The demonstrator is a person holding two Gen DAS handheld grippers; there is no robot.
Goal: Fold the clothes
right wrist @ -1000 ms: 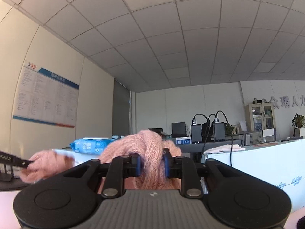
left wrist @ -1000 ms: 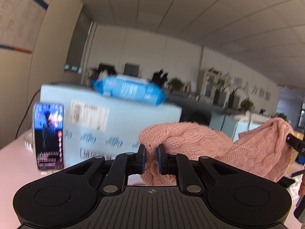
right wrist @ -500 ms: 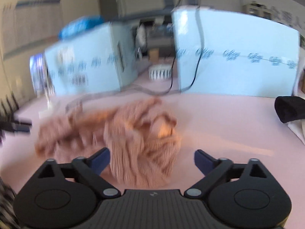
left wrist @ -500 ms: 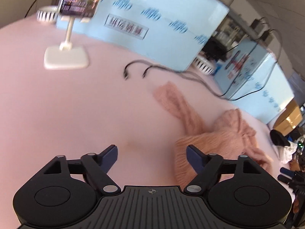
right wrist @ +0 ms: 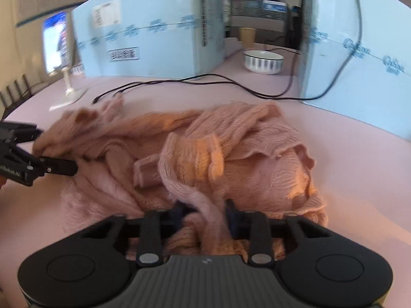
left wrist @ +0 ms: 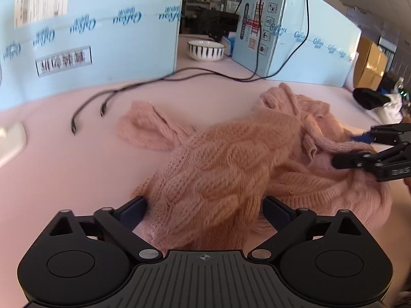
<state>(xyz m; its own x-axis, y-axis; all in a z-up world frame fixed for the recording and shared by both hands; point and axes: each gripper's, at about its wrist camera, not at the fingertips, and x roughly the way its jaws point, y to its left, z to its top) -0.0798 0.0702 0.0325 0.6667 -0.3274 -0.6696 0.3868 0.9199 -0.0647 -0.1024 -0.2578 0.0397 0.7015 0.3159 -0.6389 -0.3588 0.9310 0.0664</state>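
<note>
A pink cable-knit sweater (left wrist: 231, 159) lies crumpled on the pink table (left wrist: 77, 159); one sleeve sticks out to its left. My left gripper (left wrist: 204, 209) is open, its jaws either side of the sweater's near edge. My right gripper (right wrist: 204, 214) has its jaws close together around a fold of the sweater (right wrist: 218, 159). The right gripper also shows at the right edge of the left wrist view (left wrist: 359, 148), the left gripper at the left edge of the right wrist view (right wrist: 48, 151).
Light-blue cardboard boxes (left wrist: 102, 30) stand along the back of the table. Two black cables (left wrist: 108, 100) trail across it. A striped bowl (left wrist: 205, 50) sits between the boxes. A phone on a white stand (right wrist: 60, 56) stands at the left. A dark bundle (left wrist: 370, 97) lies at the right.
Both grippers held the sweater up a second ago. They let go, the sweater dropped onto the table, and both came down to it. The right jaws have closed on a fold again.
</note>
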